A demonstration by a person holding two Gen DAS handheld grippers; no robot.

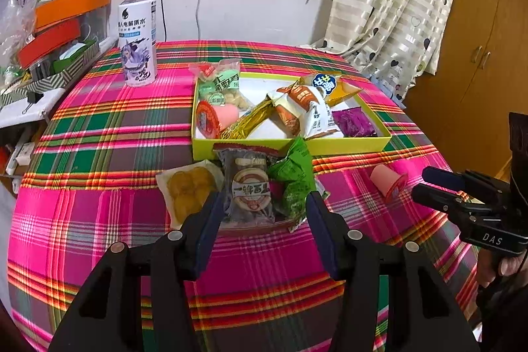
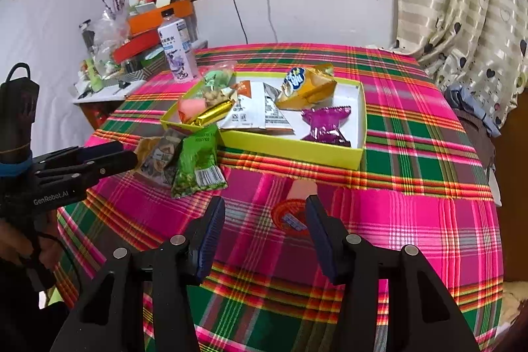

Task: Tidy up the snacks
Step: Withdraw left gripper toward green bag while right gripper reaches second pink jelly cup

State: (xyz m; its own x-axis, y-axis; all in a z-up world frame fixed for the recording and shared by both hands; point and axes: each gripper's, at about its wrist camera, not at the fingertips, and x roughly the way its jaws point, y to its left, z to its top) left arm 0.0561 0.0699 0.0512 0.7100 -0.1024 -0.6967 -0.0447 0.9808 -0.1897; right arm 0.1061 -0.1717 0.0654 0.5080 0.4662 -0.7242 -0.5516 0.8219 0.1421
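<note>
1. Grippers first: your left gripper (image 1: 264,203) stands about half open with nothing clamped, its tips framing the clear-wrapped round pastry packet (image 1: 249,187) on the pink plaid tablecloth (image 1: 109,210). Your right gripper (image 2: 265,213) is likewise half open and empty, hovering over the pink jelly cup with the red foil lid (image 2: 292,208), which lies on its side close against the right-hand finger.
2. Beside the pastry lie the crinkled green foil packet (image 1: 292,183) and the clear pouch of yellow cakes (image 1: 188,187), all three touching or overlapping just in front of the box.
3. Farther back, the shallow yellow-green cardboard box (image 1: 349,145) already holds several snacks, among them a purple foil sweet (image 2: 325,124) and a gold foil bar (image 2: 211,114).
4. You appear midway through: four items remain outside. The next move probably calls for centring the cup between the right fingers, closing gently, then lifting it over the near wall.
</note>
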